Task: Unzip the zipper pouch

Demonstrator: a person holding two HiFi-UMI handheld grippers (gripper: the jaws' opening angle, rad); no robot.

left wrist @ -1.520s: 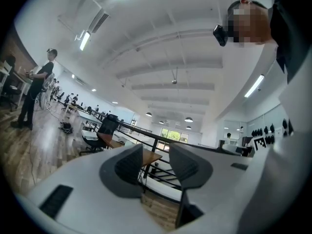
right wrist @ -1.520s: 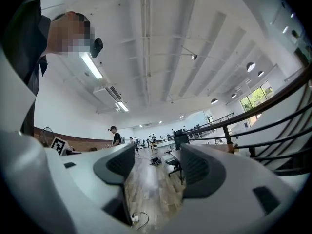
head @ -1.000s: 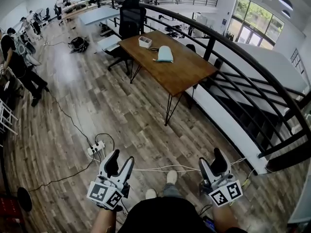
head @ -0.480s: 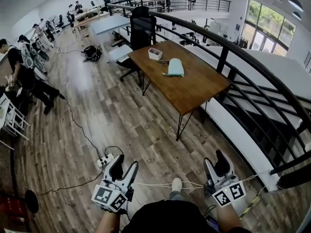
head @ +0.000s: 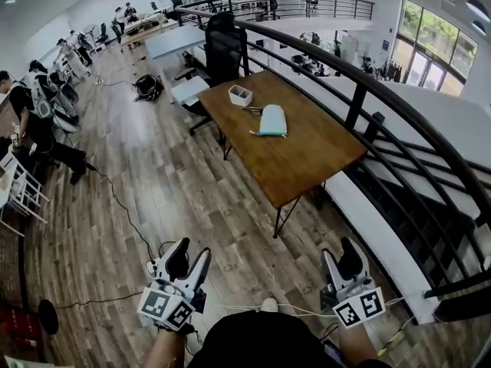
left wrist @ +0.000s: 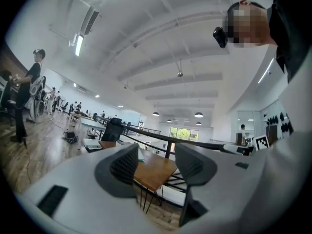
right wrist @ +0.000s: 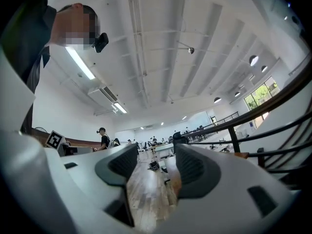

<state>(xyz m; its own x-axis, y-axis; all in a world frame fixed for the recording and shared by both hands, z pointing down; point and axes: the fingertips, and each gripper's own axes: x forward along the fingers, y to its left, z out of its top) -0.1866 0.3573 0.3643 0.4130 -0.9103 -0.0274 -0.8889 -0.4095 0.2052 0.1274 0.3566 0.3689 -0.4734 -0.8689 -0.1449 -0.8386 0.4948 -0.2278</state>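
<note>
A light blue zipper pouch (head: 272, 120) lies flat on a brown wooden table (head: 307, 156) some way ahead of me, beside a small white box (head: 240, 95). Both grippers hang low, close to my body and far from the table. My left gripper (head: 192, 251) is open with nothing between its jaws. In the left gripper view (left wrist: 156, 162) the table (left wrist: 152, 172) and a sliver of the pouch (left wrist: 141, 154) show through the gap. My right gripper (head: 339, 256) is also empty, and its jaws are closing on nothing; its own view (right wrist: 155, 167) looks along the wooden floor.
A black railing (head: 368, 90) curves along the table's right side, with a stairwell beyond it. A black office chair (head: 228, 44) stands at the table's far end. Cables (head: 123, 213) trail over the floor by my feet. People (head: 34, 106) stand at the far left.
I have moved forward over the floor, so the table and pouch sit closer and lower in the head view. Both grippers stay low by my body.
</note>
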